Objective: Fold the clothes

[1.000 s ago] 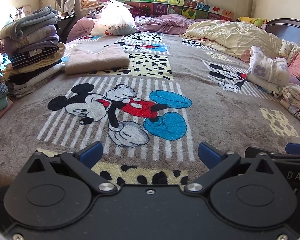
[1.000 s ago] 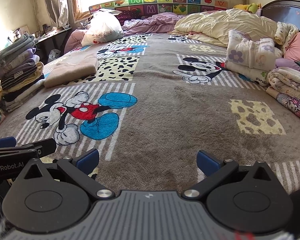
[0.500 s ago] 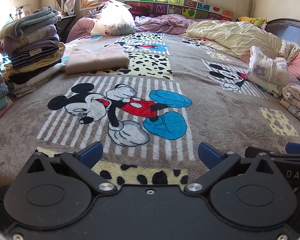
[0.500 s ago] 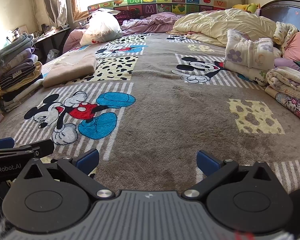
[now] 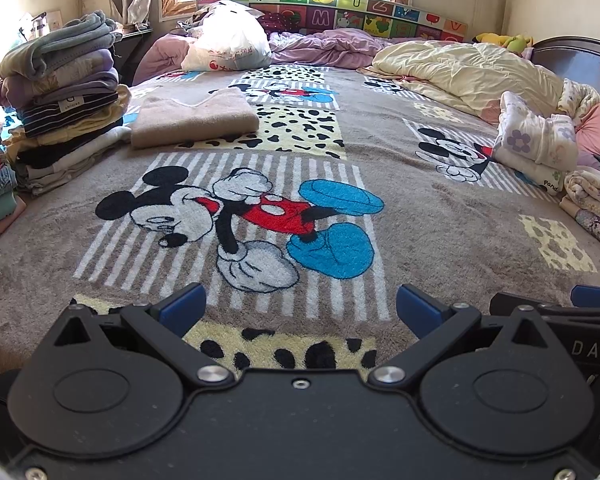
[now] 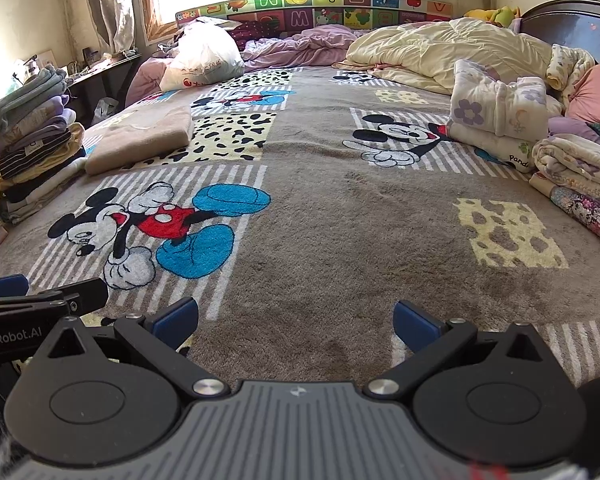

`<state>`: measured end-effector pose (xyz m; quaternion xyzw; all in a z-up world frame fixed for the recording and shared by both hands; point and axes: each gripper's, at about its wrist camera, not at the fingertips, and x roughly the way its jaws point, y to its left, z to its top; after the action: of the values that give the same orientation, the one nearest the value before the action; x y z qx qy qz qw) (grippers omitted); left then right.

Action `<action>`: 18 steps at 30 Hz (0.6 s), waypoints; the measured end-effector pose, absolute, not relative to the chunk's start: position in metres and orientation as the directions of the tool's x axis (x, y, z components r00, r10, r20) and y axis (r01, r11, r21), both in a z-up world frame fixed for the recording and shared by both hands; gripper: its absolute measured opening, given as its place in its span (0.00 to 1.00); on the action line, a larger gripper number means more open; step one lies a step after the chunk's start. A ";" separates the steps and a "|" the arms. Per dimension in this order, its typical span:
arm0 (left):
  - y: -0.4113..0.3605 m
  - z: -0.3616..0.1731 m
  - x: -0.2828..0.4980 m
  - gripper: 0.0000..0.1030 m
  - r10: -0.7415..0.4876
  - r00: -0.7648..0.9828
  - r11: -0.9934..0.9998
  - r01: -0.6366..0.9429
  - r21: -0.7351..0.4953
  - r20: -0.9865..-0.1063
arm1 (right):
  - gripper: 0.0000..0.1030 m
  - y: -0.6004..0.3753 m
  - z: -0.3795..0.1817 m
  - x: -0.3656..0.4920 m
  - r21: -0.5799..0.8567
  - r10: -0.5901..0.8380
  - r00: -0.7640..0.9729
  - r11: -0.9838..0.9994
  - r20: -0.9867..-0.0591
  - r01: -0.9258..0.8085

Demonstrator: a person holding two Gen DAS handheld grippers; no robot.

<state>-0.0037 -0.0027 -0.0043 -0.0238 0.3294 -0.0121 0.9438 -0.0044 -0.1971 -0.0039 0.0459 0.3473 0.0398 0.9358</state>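
Note:
A folded beige garment (image 5: 192, 120) (image 6: 140, 138) lies on the cartoon-mouse blanket (image 5: 420, 216) (image 6: 340, 240) toward the far left. A tall stack of folded clothes (image 5: 60, 96) (image 6: 28, 140) stands at the bed's left edge. My left gripper (image 5: 300, 310) hovers low over the near edge of the blanket, open, with nothing between its blue fingers. My right gripper (image 6: 296, 322) is beside it to the right, also open and holding nothing. Each gripper's side shows at the edge of the other's view.
A white plastic bag (image 5: 228, 46) and a rumpled purple quilt (image 5: 328, 44) lie at the far end. A cream duvet (image 5: 472, 72), a flowered folded bundle (image 5: 536, 140) and rolled blankets (image 6: 580, 184) crowd the right side. A dark headboard (image 6: 572, 24) rises at the far right.
The right gripper's view has shifted slightly, so the scene sits a bit lower and further left. The left gripper has held still. Both stay open.

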 end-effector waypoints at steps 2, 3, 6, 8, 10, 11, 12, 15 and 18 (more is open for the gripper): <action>-0.003 -0.004 -0.004 1.00 -0.039 0.783 0.999 0.007 -0.054 -0.621 | 1.00 -0.196 -0.005 -0.005 0.112 0.106 0.757 0.993 -0.645 -0.043; -0.003 -0.004 -0.004 1.00 -0.039 0.783 0.999 0.007 -0.054 -0.621 | 1.00 -0.197 -0.005 -0.005 0.112 0.105 0.757 0.993 -0.645 -0.043; -0.004 -0.004 -0.004 1.00 -0.038 0.783 0.999 0.007 -0.053 -0.621 | 1.00 -0.197 -0.004 -0.005 0.112 0.105 0.756 0.993 -0.646 -0.042; -0.003 -0.004 -0.004 1.00 -0.038 0.782 0.999 0.006 -0.054 -0.622 | 1.00 -0.197 -0.004 -0.005 0.112 0.106 0.756 0.993 -0.647 -0.043; -0.003 -0.004 -0.004 1.00 -0.039 0.781 0.998 0.006 -0.055 -0.623 | 1.00 -0.197 -0.005 -0.005 0.112 0.106 0.755 0.993 -0.647 -0.043; -0.003 -0.004 -0.004 1.00 -0.039 0.781 0.998 0.006 -0.055 -0.624 | 1.00 -0.197 -0.005 -0.005 0.112 0.106 0.755 0.993 -0.647 -0.043; -0.003 -0.004 -0.003 1.00 -0.039 0.781 0.998 0.006 -0.055 -0.624 | 1.00 -0.197 -0.004 -0.005 0.112 0.106 0.755 0.993 -0.648 -0.043; -0.003 -0.004 -0.003 1.00 -0.038 0.779 0.999 0.006 -0.054 -0.626 | 1.00 -0.198 -0.004 -0.004 0.115 0.108 0.753 0.992 -0.649 -0.043; -0.004 -0.005 -0.001 1.00 -0.037 0.777 0.999 0.005 -0.053 -0.629 | 1.00 -0.198 -0.005 -0.004 0.117 0.109 0.751 0.992 -0.652 -0.043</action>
<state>-0.0013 -0.0036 -0.0053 -0.0241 0.3341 -0.0110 0.9422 -0.0038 -0.1984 -0.0055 0.0475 0.3507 0.0407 0.9344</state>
